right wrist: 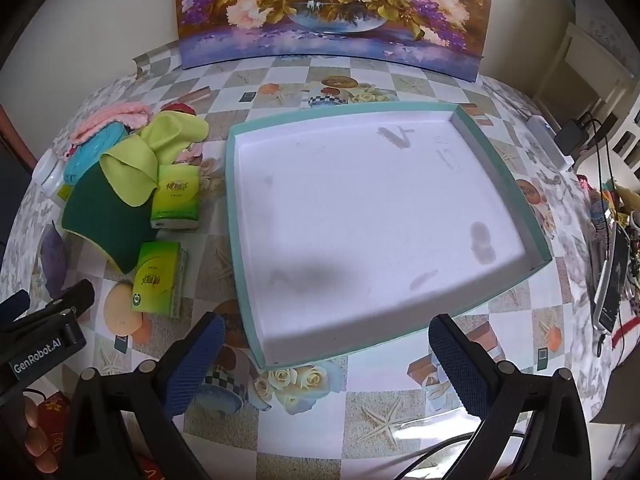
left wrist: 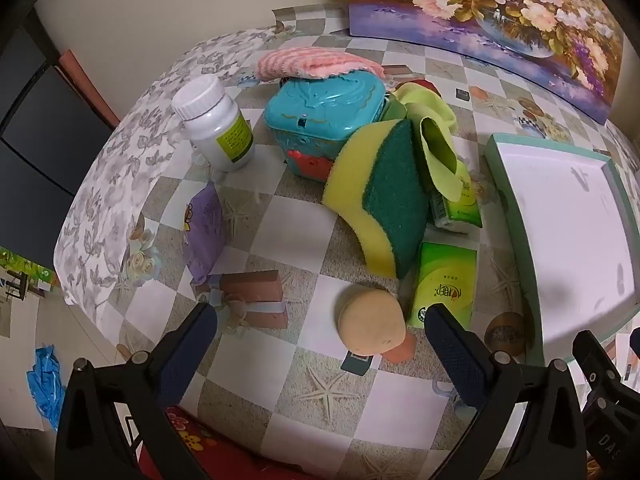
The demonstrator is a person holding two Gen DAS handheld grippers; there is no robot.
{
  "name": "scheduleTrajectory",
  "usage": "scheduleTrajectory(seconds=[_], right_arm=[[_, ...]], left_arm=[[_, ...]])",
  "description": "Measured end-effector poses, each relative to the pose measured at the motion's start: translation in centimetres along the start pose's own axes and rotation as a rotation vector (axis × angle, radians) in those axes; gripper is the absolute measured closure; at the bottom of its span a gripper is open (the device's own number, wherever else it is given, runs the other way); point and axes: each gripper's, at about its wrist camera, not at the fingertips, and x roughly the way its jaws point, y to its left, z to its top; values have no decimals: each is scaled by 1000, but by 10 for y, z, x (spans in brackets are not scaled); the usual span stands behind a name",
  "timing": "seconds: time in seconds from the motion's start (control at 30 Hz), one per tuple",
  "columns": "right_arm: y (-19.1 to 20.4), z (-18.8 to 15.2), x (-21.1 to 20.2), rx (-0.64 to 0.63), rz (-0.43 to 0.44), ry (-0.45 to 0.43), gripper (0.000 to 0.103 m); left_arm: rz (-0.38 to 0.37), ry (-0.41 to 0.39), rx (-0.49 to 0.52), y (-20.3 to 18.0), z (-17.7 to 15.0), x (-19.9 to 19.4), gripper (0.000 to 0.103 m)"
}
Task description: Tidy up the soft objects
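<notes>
The left gripper [left wrist: 318, 316] hangs over the checked, flower-printed tablecloth [left wrist: 280, 216] with its blue-padded jaws spread wide and nothing between them; neither pad touches anything. Just ahead of it lies a round beige foam puff [left wrist: 370, 320], flat on the cloth, with one pad close beside it but apart. The right gripper [right wrist: 326, 330] is likewise fully spread and holds nothing, poised above the near edge of a shallow rectangular tray with teal walls and a white floor [right wrist: 472, 308]; whether its left pad touches the tray rim cannot be told.

The soft things sit in a cluster left of the tray. A yellow sponge with a dark green scouring face [left wrist: 384, 200] leans upright against a turquoise plastic box with a red clasp [left wrist: 324, 112]. A pink striped knitted cloth [left wrist: 316, 63] rests on the box lid. A lime-green thin cloth [left wrist: 434, 136] is draped over the sponge's top and over a green pocket tissue pack [left wrist: 460, 204]; a second green tissue pack [left wrist: 444, 284] lies just beside the puff. A lilac soft pouch [left wrist: 206, 224] lies flat to the left, near a white plastic bottle with a ribbed cap and yellow-green label [left wrist: 216, 124].

The tray holds nothing, only grey smudges. The draped cloth hides much of the farther tissue pack, and the sponge covers part of the box. In the right wrist view the bottle is nearly cut off behind the box, the pouch is dim, and a person's fingertips [right wrist: 34, 434] show at the lower left edge. A floral painting [right wrist: 332, 12] stands against the wall behind.
</notes>
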Motion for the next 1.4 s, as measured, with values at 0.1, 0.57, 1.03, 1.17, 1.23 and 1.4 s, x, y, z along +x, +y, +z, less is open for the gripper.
scheduleTrajectory(seconds=[0.1,0.57,1.03,1.17,1.23,1.4], right_arm=[[0,0,0,0,0,0,0],[1,0,0,0,1,2,0],[0,0,0,-2,2,2,0],[1,0,0,-6,1,4,0],[4,-1,2,-10,0,5,0],[5,-2,2,-17,-3,10,0]], left_arm=[[2,1,-1,-1,1,0,0],[1,1,1,-1,0,0,0],[0,1,1,-1,1,0,0],[-8,3,2,-2,1,0,0],[-14,4,1,-2,0,-2,0],[-23,14,2,-3,-1,-1,0]])
